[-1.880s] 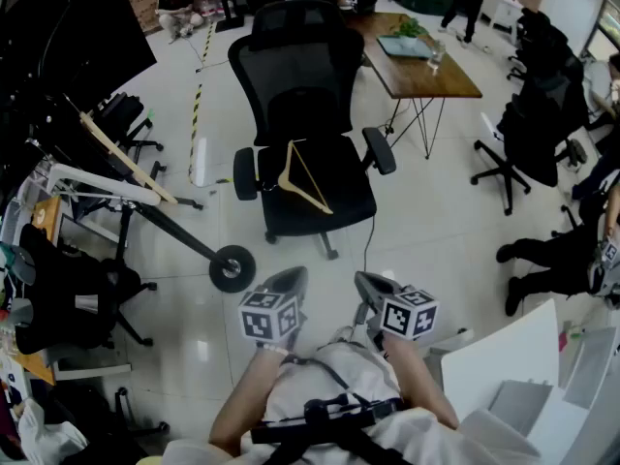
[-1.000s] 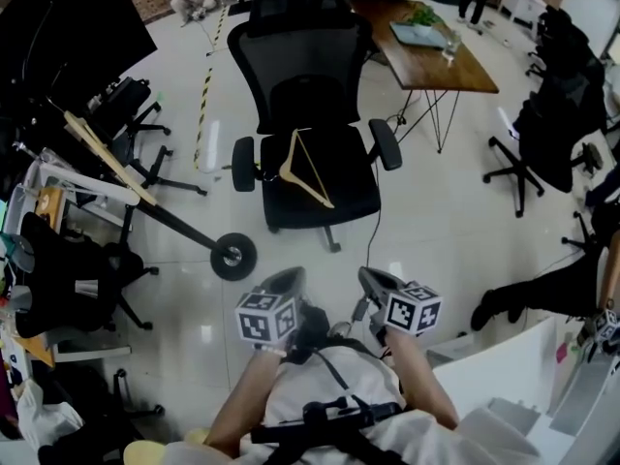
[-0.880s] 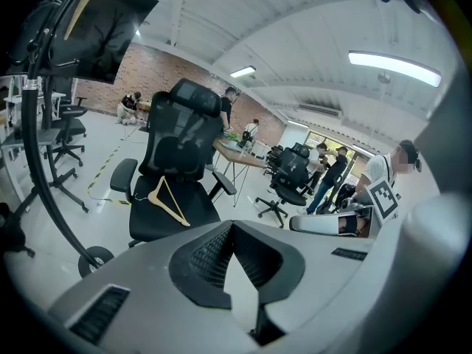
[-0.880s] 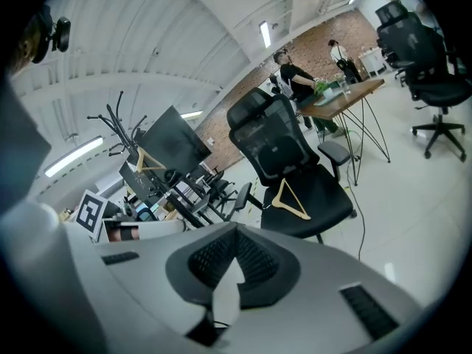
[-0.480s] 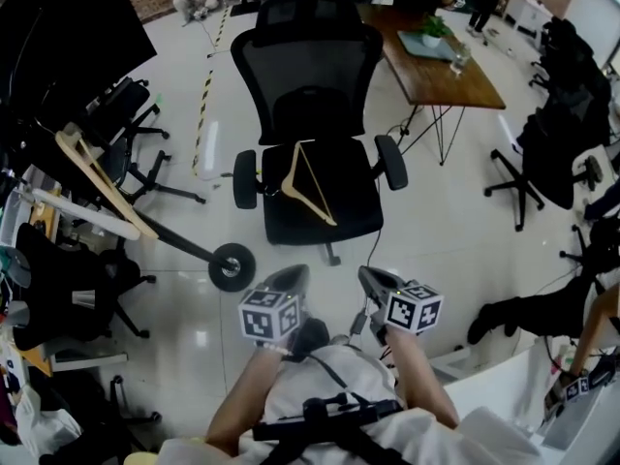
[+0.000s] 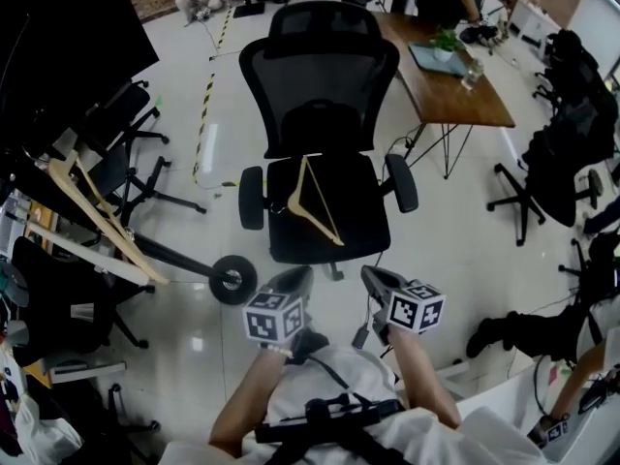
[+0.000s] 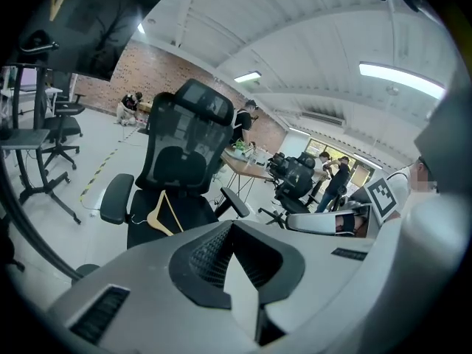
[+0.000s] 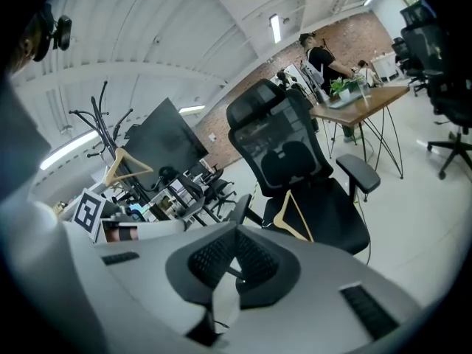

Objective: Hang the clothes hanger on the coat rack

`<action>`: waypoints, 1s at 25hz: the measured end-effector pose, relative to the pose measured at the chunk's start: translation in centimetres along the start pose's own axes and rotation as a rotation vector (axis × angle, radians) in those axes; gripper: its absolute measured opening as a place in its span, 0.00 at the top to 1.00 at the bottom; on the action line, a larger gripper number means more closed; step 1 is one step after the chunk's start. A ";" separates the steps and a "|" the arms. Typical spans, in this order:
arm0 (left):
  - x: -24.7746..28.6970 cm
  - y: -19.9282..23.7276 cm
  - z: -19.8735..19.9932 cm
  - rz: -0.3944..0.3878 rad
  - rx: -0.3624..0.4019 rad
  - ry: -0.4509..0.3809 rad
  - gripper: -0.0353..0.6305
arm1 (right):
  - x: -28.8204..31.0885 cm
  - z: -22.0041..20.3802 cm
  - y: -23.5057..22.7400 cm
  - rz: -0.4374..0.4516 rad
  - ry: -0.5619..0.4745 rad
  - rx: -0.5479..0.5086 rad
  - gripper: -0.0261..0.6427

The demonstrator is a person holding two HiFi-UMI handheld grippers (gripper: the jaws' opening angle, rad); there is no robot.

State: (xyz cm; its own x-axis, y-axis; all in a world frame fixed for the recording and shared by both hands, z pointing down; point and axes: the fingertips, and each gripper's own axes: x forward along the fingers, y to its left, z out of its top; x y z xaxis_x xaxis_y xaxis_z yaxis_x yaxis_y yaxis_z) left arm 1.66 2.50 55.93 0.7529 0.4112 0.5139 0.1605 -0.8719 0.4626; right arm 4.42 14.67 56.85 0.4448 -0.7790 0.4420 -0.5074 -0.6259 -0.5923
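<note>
Both tools are carried side by side in front of the person. The left gripper [image 6: 294, 277] has its jaws closed together with nothing between them, and the right gripper [image 6: 371, 275] is likewise fully closed and empty. Change noted: against the earlier head views, the black office chair [image 6: 354, 216] now sits lower and larger in the picture, while the two grippers keep the same place in it, so the person has been walking up to the chair with both tools held steady. The wooden clothes hanger [image 6: 321, 200] lies flat on the chair seat, as it did in every earlier frame. It is ahead of both pairs of jaws, roughly on the line between them and apart from them, with its hook turned toward the left gripper's side. The coat rack [image 8: 103, 120] stands well off beyond the left gripper, and a second wooden hanger [image 8: 124, 164] is already on it. Assessment: the task is in its approach stage, and nothing has been picked up. Before any grasp, a pair of jaws must open and come down over one of the hanger's arms, and the carry to the rack follows that. The hanger lies flush on the cushion, which may make it awkward to get a jaw beneath it.
</note>
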 end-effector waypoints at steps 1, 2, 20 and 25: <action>0.2 0.4 0.4 -0.001 0.001 -0.002 0.95 | 0.5 0.4 0.1 -0.001 0.001 0.000 0.96; 0.4 0.7 0.8 -0.002 0.001 -0.001 0.96 | 1.1 0.8 0.2 -0.001 0.001 -0.002 0.96; 2.9 5.7 3.0 0.011 -0.049 0.025 0.96 | 8.3 2.8 1.2 0.041 0.058 -0.010 0.96; 5.0 7.6 4.2 0.056 -0.063 0.028 0.95 | 11.1 4.4 0.2 0.073 0.095 -0.037 0.96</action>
State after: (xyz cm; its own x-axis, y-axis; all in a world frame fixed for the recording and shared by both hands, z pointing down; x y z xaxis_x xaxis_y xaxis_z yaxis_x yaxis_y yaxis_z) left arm 9.31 -3.18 58.93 0.7413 0.3703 0.5598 0.0776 -0.8758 0.4765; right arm 12.52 6.06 58.63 0.3347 -0.8215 0.4617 -0.5632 -0.5672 -0.6009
